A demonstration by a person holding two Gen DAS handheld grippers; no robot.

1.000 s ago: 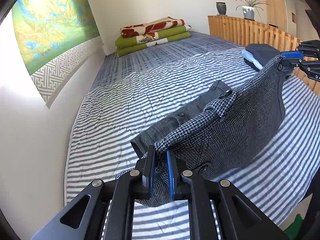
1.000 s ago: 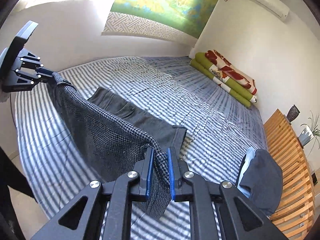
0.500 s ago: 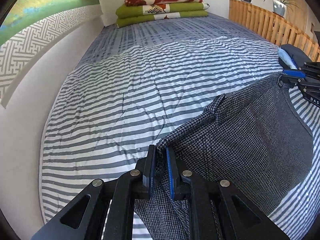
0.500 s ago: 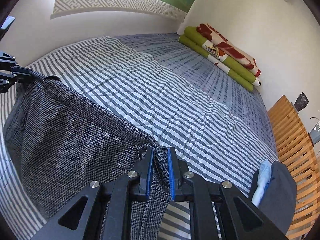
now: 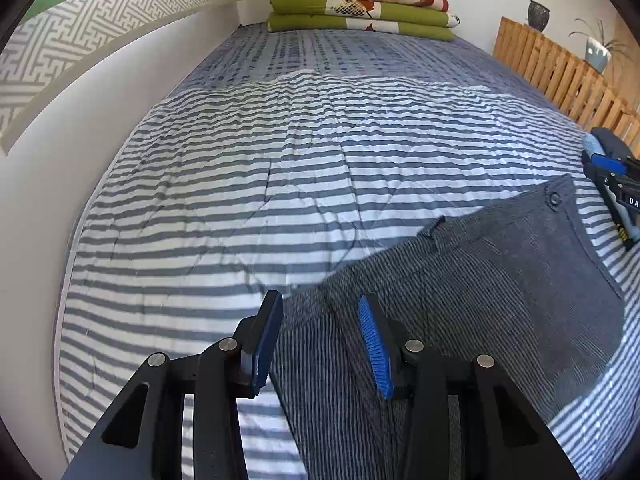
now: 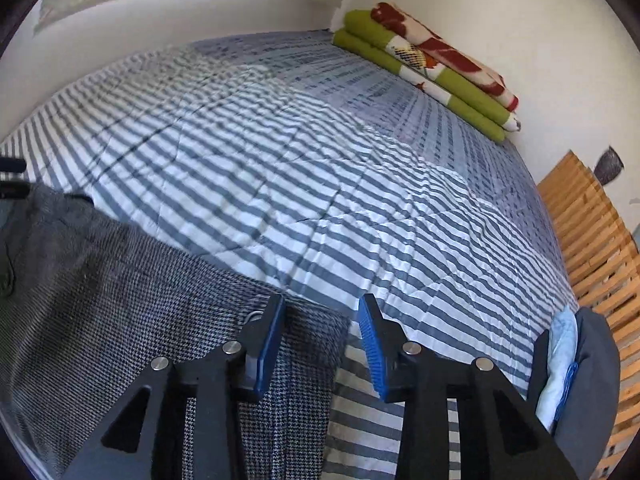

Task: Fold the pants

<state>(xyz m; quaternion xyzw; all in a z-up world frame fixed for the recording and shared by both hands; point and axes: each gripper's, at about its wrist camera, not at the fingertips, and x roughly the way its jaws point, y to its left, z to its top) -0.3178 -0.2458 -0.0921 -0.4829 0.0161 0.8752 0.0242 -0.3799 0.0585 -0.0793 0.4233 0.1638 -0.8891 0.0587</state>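
Left gripper (image 5: 320, 336): jaws spread apart, blue pads bare, nothing held; it sits low over the near left corner of the pants (image 5: 480, 292), with cloth showing between and beneath the jaws but not pinched. Right gripper (image 6: 322, 336): likewise released, jaws wide, poised over the opposite near corner of the same garment, its edge running under the left pad and the striped cover showing under the right one. Pants: grey houndstooth weave, lying flat on the bed (image 5: 280, 160) near its front edge, spread between the two grippers; a button (image 5: 555, 199) shows at the far right corner in the left view and a small loop or tab at the upper edge. Condition of task: by the look of it one fold has been laid down, since the cloth lies as a compact panel rather than full length; whether further folds are due cannot be settled from these views, though smoothing and at least one more fold seem likely. Bed cover: grey and white stripes, wrinkled, darker check pattern toward the head. Beyond: folded green and red blankets (image 5: 360, 8) against the far wall, a stack of dark and light blue clothes (image 6: 576, 364) at the right edge, a wooden slatted rail (image 5: 560, 76) bearing a dark vase (image 5: 538, 10) and a potted plant (image 5: 598, 46). Writing: the letters "DA" on the right gripper's body, cut off by the left view's frame; no other legible marks.
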